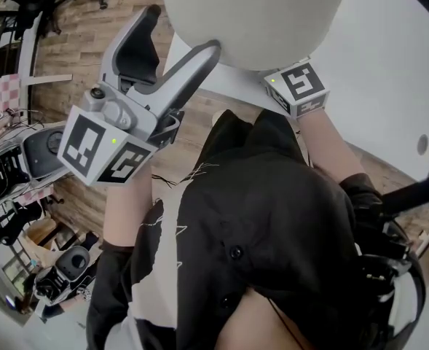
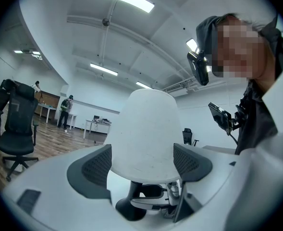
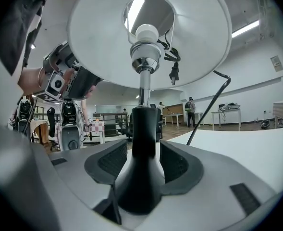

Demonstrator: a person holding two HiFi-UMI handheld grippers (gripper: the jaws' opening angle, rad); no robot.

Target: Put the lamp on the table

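Observation:
The lamp has a white shade [image 1: 254, 13] on a chrome stem and a black flared base [image 3: 140, 172]. In the left gripper view the base [image 2: 127, 210] stands on the white table [image 2: 45, 177]. My left gripper [image 2: 142, 165] is level, and its pads press both sides of the shade's [image 2: 143, 129] lower rim. In the head view it [image 1: 178, 39] reaches in from the left. My right gripper [image 3: 143, 162] straddles the base's neck, with thin gaps between pads and neck. In the head view only its marker cube [image 1: 298, 86] shows; the shade hides the jaws.
The white table [image 1: 389, 64] spreads to the upper right, above a wood floor [image 1: 76, 42]. A thin black rod [image 3: 208, 107] leans over the table. Black office chairs [image 2: 14, 124] stand to the left, and people stand by desks far off [image 2: 64, 110].

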